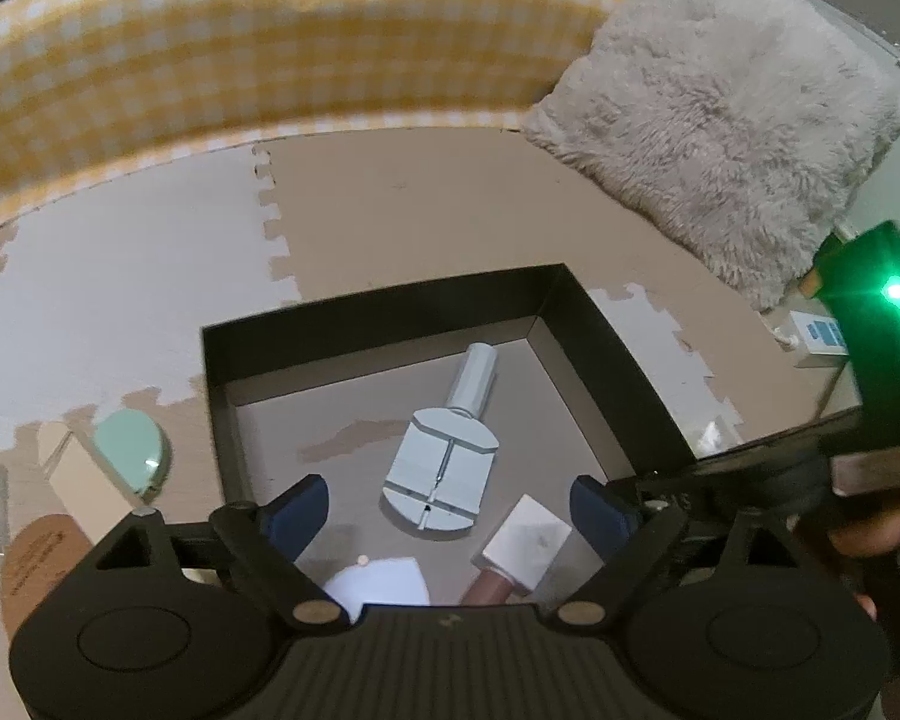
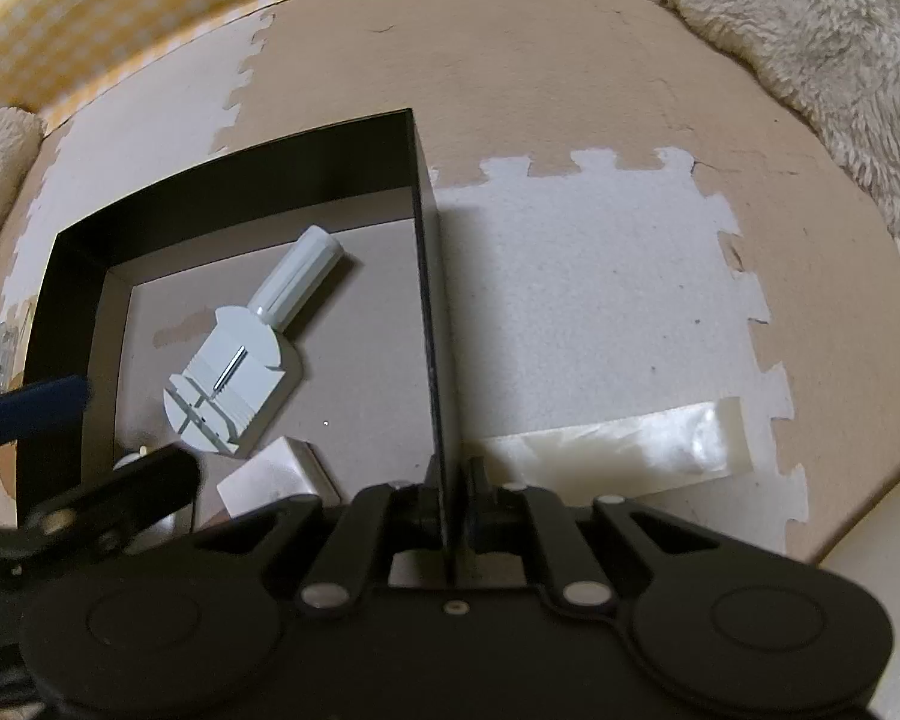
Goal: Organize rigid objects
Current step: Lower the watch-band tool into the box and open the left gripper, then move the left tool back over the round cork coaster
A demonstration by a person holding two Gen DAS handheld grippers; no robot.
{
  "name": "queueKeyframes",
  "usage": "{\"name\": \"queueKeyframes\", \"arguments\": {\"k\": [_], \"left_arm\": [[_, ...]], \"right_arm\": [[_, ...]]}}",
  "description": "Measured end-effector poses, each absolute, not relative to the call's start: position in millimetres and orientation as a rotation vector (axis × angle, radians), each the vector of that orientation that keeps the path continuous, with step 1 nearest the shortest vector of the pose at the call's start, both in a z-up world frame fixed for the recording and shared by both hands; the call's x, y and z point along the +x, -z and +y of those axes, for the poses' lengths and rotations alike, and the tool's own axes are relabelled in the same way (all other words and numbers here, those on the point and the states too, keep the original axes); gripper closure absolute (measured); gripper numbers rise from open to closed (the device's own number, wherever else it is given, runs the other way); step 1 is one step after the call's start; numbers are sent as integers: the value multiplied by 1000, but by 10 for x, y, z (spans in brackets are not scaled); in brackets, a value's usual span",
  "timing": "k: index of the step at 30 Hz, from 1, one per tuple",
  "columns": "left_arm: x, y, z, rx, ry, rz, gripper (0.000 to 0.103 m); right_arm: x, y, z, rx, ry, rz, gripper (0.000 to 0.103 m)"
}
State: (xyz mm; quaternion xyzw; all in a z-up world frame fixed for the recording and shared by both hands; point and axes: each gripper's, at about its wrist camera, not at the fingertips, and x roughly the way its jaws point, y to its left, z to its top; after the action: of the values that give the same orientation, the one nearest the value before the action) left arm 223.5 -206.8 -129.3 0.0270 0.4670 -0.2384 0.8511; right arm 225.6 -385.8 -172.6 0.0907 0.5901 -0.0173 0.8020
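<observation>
A black open box [image 1: 606,348] sits on the foam floor mat. Inside lie a pale blue watch-link tool [image 1: 444,468], a bottle with a white square cap [image 1: 525,540] and a white object [image 1: 384,579] at the near edge. My left gripper [image 1: 450,510] is open and empty, hovering over the box's near side. My right gripper [image 2: 447,480] is shut on the box's right wall [image 2: 429,312]. The tool [image 2: 234,372] and white cap [image 2: 276,480] also show in the right wrist view.
A mint oval object [image 1: 132,450], a small cardboard box [image 1: 84,480] and a cork-coloured cylinder [image 1: 36,558] lie left of the box. A fluffy grey cushion [image 1: 720,120] and yellow checked bolster [image 1: 210,60] border the mat. A clear plastic bag [image 2: 618,444] lies to the right.
</observation>
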Motion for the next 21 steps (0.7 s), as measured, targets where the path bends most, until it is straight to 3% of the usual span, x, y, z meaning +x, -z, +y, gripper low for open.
{"name": "queueKeyframes", "arguments": {"k": [8, 21], "left_arm": [[2037, 1017, -1831, 64, 505, 978, 3], [1873, 779, -1283, 114, 483, 944, 0]], "right_arm": [[2260, 1724, -3854, 194, 38, 1267, 96], [2255, 1728, -3841, 179, 33, 1265, 96]]}}
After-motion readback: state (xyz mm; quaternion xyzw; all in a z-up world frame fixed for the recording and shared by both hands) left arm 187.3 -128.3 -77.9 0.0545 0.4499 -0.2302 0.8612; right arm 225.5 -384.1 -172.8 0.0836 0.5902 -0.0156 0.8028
